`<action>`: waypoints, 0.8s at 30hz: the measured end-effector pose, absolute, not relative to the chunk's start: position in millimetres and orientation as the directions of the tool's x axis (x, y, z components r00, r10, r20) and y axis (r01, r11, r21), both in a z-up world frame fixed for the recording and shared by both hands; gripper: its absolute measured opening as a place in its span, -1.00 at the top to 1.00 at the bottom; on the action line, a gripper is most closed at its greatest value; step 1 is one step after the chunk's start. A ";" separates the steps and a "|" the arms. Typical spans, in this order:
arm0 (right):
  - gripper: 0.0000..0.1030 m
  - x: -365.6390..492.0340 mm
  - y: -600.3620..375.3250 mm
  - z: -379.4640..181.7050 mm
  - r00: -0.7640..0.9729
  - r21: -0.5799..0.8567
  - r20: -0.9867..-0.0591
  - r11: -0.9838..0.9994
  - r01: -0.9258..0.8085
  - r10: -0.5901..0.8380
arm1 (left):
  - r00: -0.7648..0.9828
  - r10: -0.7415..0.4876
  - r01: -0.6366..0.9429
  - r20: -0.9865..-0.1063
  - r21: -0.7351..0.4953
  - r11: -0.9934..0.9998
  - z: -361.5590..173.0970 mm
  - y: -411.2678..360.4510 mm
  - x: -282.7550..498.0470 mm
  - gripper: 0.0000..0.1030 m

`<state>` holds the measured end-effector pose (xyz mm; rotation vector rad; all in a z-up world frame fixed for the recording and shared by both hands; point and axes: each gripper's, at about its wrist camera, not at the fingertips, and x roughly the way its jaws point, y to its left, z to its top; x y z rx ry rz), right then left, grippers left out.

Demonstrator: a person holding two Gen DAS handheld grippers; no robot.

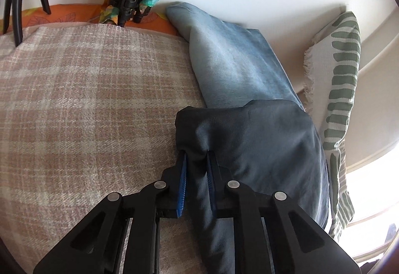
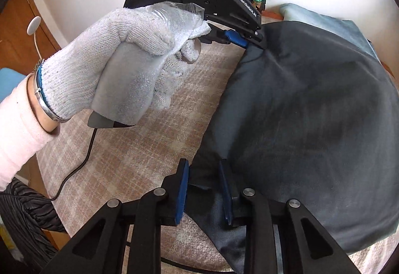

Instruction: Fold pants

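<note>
Pinching the dark pants (image 2: 311, 111) edge, left tongs (image 1: 197, 156) and right tongs (image 2: 203, 166) grip it.

My tongs' pads (image 1: 181, 181) are blue; the pants (image 2: 311, 124) dark slate over pale blue, the blanket (image 1: 87, 99) pink-and-cream plaid.
</note>
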<state>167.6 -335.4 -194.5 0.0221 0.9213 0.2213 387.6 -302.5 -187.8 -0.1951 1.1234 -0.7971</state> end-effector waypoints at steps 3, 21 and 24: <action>0.28 159.6 -346.7 -173.0 0.631 0.160 -0.736 0.968 -0.192 0.246 | 0.188 -0.684 0.447 -0.705 -0.559 0.698 -184.1 -288.4 387.9 0.46; -0.46 123.8 -493.5 -127.3 0.800 0.191 -0.600 0.967 0.170 -0.023 | 0.221 -0.624 0.488 -0.749 -0.469 0.736 -182.0 -284.6 327.2 -0.10; -0.63 121.3 -517.7 -126.5 0.801 0.217 -0.598 0.957 0.195 -0.028 | 0.206 -0.624 0.472 -0.754 -0.482 0.738 -188.9 -282.5 327.2 -0.10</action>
